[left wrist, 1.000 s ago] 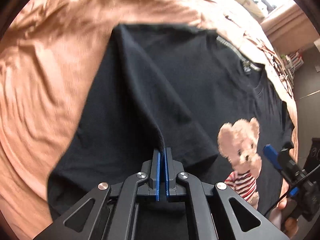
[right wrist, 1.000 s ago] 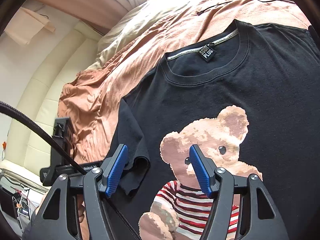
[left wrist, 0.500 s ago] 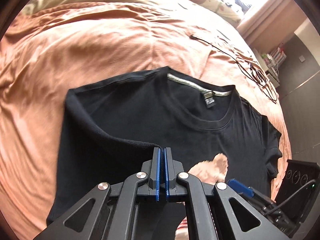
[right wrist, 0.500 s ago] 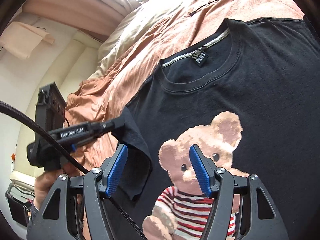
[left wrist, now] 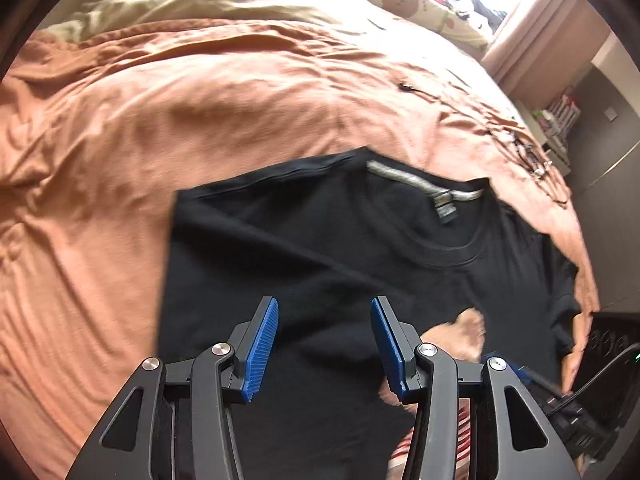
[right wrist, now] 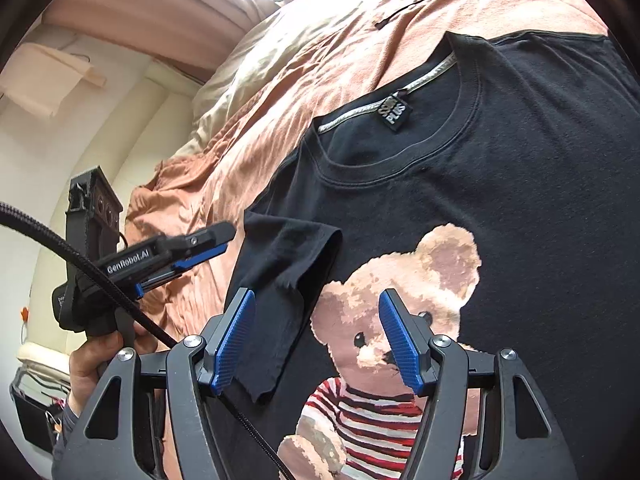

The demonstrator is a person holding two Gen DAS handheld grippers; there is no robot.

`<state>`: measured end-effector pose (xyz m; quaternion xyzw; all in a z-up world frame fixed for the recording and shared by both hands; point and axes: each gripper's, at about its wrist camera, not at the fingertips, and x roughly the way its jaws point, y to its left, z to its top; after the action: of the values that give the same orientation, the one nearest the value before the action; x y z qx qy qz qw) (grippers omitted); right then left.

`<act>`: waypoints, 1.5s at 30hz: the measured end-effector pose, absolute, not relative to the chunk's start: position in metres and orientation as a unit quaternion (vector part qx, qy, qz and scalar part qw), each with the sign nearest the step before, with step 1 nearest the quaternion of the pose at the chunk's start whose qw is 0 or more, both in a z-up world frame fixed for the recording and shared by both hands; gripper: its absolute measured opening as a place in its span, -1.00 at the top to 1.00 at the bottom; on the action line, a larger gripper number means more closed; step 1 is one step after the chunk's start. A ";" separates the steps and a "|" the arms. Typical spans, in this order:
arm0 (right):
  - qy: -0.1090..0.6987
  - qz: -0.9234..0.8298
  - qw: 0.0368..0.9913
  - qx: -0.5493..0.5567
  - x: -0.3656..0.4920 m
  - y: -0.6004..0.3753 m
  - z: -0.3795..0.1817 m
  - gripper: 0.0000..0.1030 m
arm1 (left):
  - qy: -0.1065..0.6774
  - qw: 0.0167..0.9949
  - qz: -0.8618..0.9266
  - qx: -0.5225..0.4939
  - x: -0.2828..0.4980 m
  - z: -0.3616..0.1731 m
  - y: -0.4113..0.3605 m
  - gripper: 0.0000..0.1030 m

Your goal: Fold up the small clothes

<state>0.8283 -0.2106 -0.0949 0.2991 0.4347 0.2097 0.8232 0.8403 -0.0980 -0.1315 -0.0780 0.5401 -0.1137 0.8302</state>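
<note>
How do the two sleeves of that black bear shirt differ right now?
The folded sleeve is turned in over the shirt chest; the other sleeve sticks out sideways. The folded sleeve lies on black cloth, the other sleeve on the orange sheet. Both are short and black.

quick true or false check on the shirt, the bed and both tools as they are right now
1. The left tool is clamped on the shirt. False: its jaws stand open, holding nothing.
2. The black t-shirt lies on an orange bedsheet. True.
3. The print on the shirt is a cat. False: it is a teddy bear in a striped top.
4. One sleeve is folded in over the shirt front. True.
5. The right tool is open. True.
</note>
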 end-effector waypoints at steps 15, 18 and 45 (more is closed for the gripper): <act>0.443 0.229 0.843 0.201 0.823 -0.130 -0.087 -0.21 | 0.589 0.801 -0.083 -0.067 0.796 -0.193 -0.016 0.53; 0.445 0.240 0.842 0.189 0.823 -0.112 -0.086 -0.04 | 0.589 0.798 -0.100 -0.078 0.787 -0.194 -0.006 0.53; 0.464 0.181 0.864 0.069 0.722 -0.084 -0.015 0.30 | 0.554 0.815 -0.109 -0.129 0.681 -0.117 0.032 0.03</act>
<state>0.7224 -0.0843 -0.0146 0.0688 0.4641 0.1815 0.8642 0.6815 0.0325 -0.1172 -0.1290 0.5540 -0.1094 0.8152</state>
